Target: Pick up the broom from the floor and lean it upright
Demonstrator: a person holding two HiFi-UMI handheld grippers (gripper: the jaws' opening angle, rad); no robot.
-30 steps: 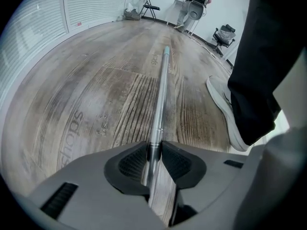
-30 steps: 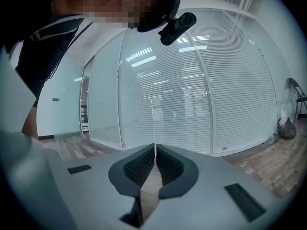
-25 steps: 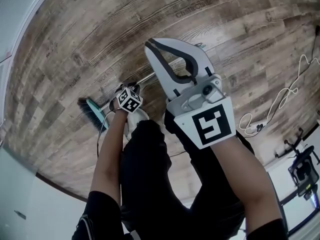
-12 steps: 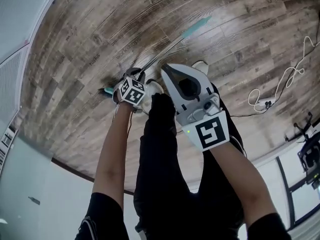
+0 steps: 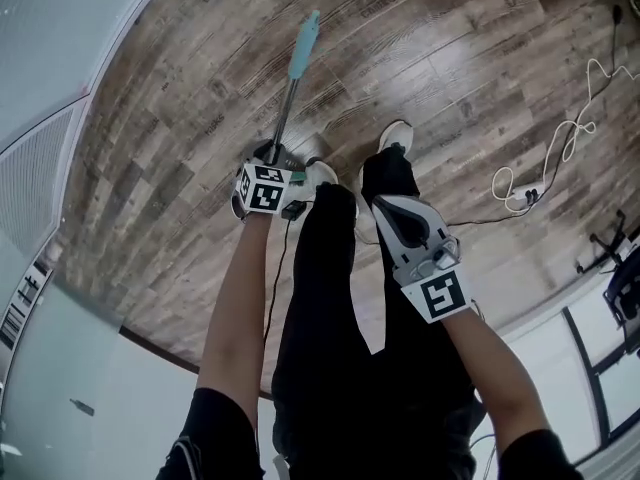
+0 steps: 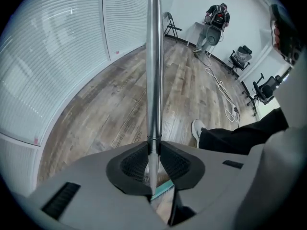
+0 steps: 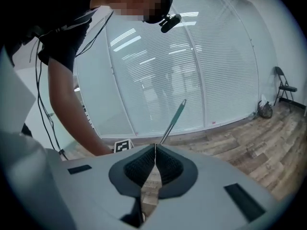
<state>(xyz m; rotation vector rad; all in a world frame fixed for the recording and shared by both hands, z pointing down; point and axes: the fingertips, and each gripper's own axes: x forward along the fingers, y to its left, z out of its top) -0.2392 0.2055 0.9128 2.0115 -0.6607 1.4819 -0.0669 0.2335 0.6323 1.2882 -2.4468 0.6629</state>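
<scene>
While left gripper (image 5: pixel 270 156) clamps broom (image 5: pixel 291 83) shaft, its head hidden beneath (teal sliver (image 6: pixel 164 188) peeks); right gripper (image 5: pixel 388 204) closed, empty.

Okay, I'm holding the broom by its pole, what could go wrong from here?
Only the left gripper grips the broom, low on its smooth metal pole near the brush head. The long handle above might swing sideways or slide through the jaws. The right gripper is shut and empty, away from the pole, so nothing steadies the top if it tips.
</scene>
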